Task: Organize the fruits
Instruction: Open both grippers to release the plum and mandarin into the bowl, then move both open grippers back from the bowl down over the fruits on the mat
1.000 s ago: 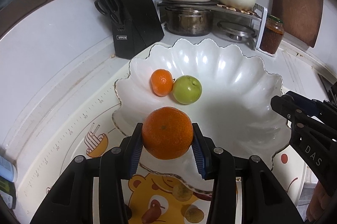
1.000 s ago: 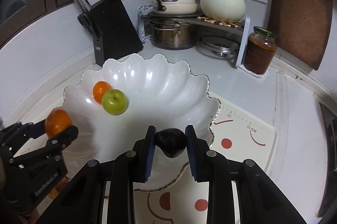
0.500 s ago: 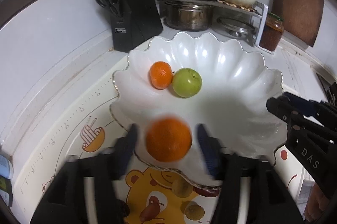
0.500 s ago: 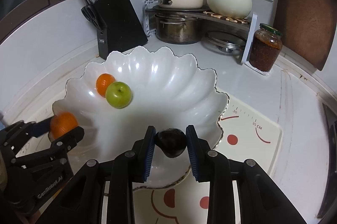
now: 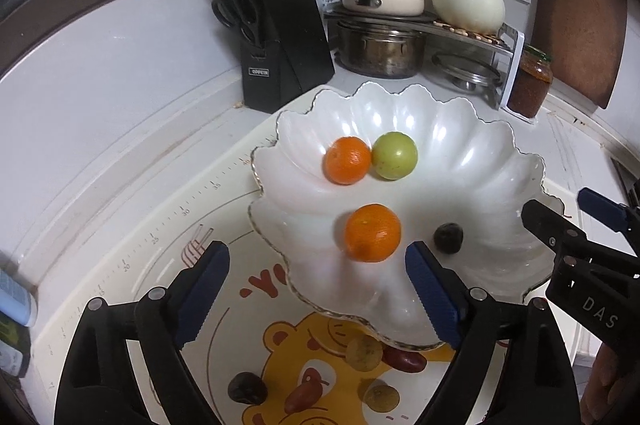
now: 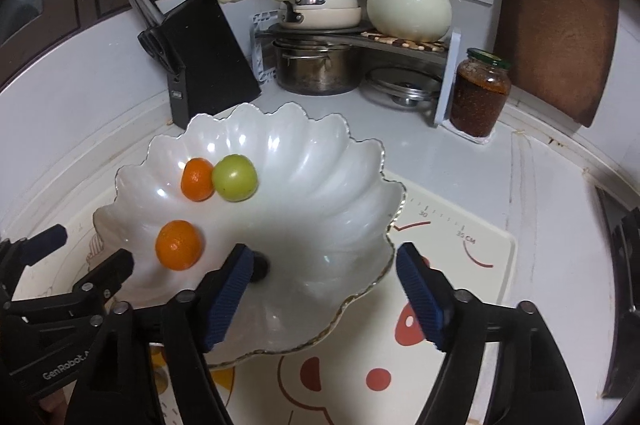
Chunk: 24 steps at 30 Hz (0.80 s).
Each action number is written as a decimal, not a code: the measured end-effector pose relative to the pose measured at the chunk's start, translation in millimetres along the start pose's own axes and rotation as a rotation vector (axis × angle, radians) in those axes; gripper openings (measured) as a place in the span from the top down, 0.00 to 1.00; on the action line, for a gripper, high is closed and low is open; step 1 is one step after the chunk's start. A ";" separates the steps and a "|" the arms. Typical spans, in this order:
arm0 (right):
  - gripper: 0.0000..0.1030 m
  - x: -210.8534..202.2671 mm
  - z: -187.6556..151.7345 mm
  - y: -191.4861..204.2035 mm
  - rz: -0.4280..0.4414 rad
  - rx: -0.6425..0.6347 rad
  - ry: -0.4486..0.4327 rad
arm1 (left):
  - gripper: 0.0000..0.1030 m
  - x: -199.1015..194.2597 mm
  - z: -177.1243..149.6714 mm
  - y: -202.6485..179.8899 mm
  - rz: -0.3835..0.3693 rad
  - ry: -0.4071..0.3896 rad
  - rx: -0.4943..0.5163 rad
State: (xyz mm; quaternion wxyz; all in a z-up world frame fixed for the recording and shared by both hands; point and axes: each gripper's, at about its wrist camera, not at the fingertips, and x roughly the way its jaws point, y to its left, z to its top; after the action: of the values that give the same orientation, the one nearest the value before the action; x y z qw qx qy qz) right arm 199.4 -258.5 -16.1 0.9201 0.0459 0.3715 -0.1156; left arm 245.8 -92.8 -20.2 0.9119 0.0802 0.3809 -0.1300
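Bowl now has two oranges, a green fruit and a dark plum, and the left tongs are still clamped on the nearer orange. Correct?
Not quite. The left tongs are not clamped: the left wrist view shows the jaws opening, spread wide, with the nearer orange lying free in the white bowl. The rest holds: the second orange, the green fruit and the dark plum are all in the bowl.

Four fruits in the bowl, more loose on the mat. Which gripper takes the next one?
Left, probably. The left gripper, jaws opening and empty, looks down at the mat fruits, e.g. the dark fruit. The right gripper, also opening, shows none near it.
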 end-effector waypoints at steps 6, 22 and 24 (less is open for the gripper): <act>0.21 -9.2 0.4 -1.9 -0.016 0.013 -0.015 | 0.05 -11.7 0.7 3.3 0.019 -0.018 -0.013; 0.21 -41.8 -7.3 -1.2 -0.018 0.019 -0.061 | 0.04 -41.7 -7.6 3.9 0.037 -0.042 -0.009; 0.21 -45.8 -9.3 -1.0 -0.016 0.019 -0.066 | 0.04 -44.2 -9.2 3.9 0.034 -0.041 -0.009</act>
State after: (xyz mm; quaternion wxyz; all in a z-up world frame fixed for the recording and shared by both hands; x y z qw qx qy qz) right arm 161.0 -249.6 9.0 0.9304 0.0478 0.3402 -0.1280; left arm 210.9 -79.1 5.2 0.9221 0.0799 0.3611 -0.1142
